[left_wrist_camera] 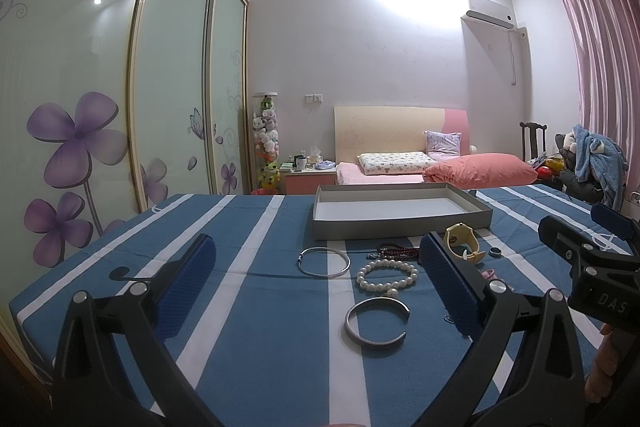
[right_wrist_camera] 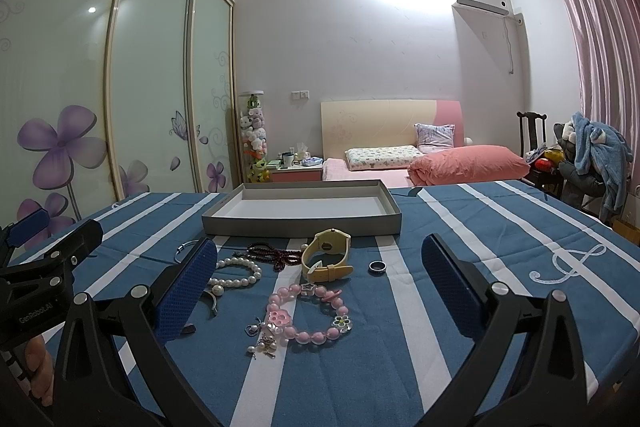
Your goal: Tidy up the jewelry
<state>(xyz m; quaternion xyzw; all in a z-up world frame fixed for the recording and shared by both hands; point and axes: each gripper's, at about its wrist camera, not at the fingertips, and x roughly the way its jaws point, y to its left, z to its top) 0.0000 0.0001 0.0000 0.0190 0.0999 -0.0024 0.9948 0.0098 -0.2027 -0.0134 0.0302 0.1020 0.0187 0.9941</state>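
Jewelry lies on a blue striped cloth in front of an empty grey tray [left_wrist_camera: 400,225] [right_wrist_camera: 300,225]. The left wrist view shows a silver cuff [left_wrist_camera: 376,323], a pearl bracelet [left_wrist_camera: 387,277], a thin silver bangle [left_wrist_camera: 324,263], dark red beads [left_wrist_camera: 396,251], a yellow watch [left_wrist_camera: 464,243] and a dark ring [left_wrist_camera: 495,251]. The right wrist view shows a pink bead bracelet [right_wrist_camera: 310,313], small charms [right_wrist_camera: 262,339], the watch [right_wrist_camera: 326,255], the ring [right_wrist_camera: 377,267], the pearls [right_wrist_camera: 236,273] and the beads [right_wrist_camera: 276,255]. My left gripper [left_wrist_camera: 316,267] and right gripper [right_wrist_camera: 320,267] are open, empty, above the cloth.
The table's near and right edges lie close to the grippers. A sliding wardrobe [left_wrist_camera: 100,107] stands at the left. A bed with a pink duvet [left_wrist_camera: 480,171], a nightstand [left_wrist_camera: 310,175] and a chair piled with clothes [left_wrist_camera: 588,163] are behind the table.
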